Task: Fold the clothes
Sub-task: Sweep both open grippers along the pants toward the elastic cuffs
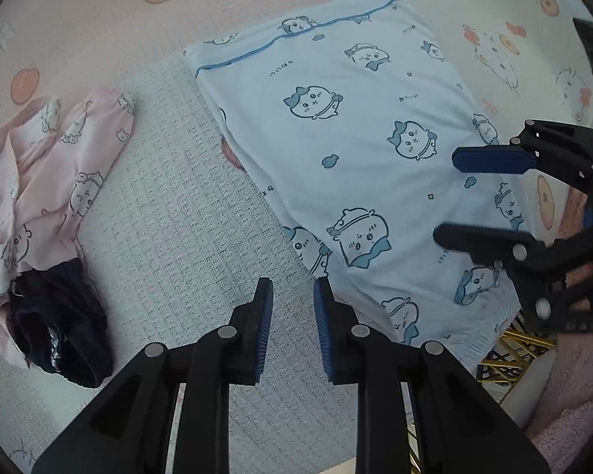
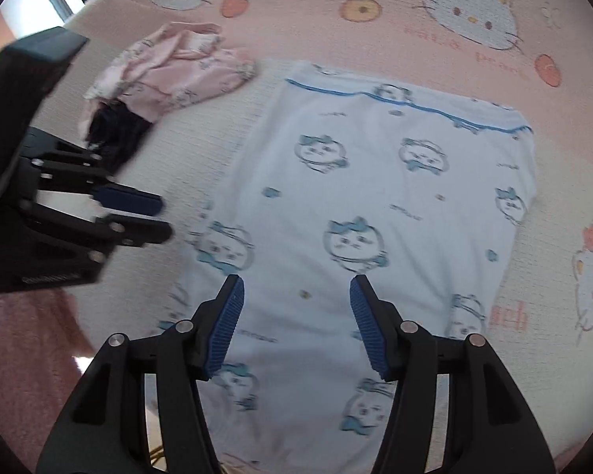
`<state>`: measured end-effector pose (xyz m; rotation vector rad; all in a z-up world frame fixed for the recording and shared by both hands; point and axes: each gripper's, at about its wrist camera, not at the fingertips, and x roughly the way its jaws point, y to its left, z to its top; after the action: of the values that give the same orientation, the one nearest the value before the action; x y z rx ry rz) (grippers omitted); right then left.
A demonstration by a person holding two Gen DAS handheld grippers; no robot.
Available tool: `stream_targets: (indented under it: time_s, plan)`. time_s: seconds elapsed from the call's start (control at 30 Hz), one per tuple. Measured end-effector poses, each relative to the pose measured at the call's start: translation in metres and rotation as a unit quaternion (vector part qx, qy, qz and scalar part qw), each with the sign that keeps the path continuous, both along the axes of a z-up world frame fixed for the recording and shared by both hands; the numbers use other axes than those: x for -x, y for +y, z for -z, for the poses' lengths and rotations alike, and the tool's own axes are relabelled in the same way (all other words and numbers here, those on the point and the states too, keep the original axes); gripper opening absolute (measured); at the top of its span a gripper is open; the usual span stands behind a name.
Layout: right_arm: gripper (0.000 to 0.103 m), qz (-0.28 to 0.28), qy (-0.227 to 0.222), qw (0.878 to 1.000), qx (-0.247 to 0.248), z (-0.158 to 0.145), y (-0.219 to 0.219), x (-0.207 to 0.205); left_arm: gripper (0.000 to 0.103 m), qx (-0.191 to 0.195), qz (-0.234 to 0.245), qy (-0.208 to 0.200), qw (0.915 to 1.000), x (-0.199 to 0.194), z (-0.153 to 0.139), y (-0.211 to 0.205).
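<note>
A light blue garment (image 1: 336, 138) (image 2: 375, 205) printed with cartoon animals lies folded flat in a rectangle on the bed, its blue-piped edge at the far end. My left gripper (image 1: 293, 296) (image 2: 165, 218) hovers at the garment's near left corner, slightly open, with nothing between its fingers. My right gripper (image 2: 296, 282) (image 1: 444, 196) is held above the near half of the blue garment, wide open and empty. A crumpled pink garment (image 1: 51, 166) (image 2: 178, 71) lies to the left, with a dark navy garment (image 1: 59, 324) (image 2: 114, 130) at its near end.
The bed cover (image 1: 158, 197) (image 2: 415, 19) is pink and white with cartoon cat and fruit prints. A gold wire object (image 1: 510, 351) and a fluffy pink fabric (image 1: 565, 414) sit at the bed's near edge. A bright window (image 2: 19, 12) is far left.
</note>
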<state>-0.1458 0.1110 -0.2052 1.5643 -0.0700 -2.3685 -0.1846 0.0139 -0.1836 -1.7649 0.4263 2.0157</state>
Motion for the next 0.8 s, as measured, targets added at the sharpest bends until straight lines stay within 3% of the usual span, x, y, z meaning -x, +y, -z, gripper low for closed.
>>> stream_targets:
  time_s: [0.1, 0.2, 0.57, 0.6, 0.67, 0.8]
  plan:
    - [0.057, -0.017, -0.013, 1.0, -0.005, 0.011, -0.032, 0.005, 0.023, -0.026, -0.014, 0.0, 0.9996, -0.002, -0.004, -0.005]
    - [0.055, -0.007, -0.036, 0.997, -0.071, 0.033, -0.036, 0.007, 0.023, -0.042, -0.001, 0.0, 0.9991, -0.005, -0.005, 0.0]
    - [0.055, 0.021, -0.013, 0.996, -0.085, 0.01, -0.013, -0.014, 0.023, -0.1, 0.049, 0.001, 0.9937, -0.016, -0.007, 0.016]
    - [0.055, 0.024, -0.014, 0.996, -0.085, 0.01, -0.01, -0.014, 0.023, -0.095, 0.052, 0.0, 0.9941, -0.017, -0.004, 0.02]
    - [0.055, 0.031, -0.017, 0.996, -0.085, 0.009, 0.001, -0.018, 0.023, -0.023, 0.057, -0.017, 0.9979, -0.024, 0.025, 0.027]
    - [0.055, 0.044, -0.034, 0.991, -0.119, 0.019, 0.012, -0.023, 0.023, -0.004, 0.028, -0.041, 0.9988, -0.028, 0.015, 0.012]
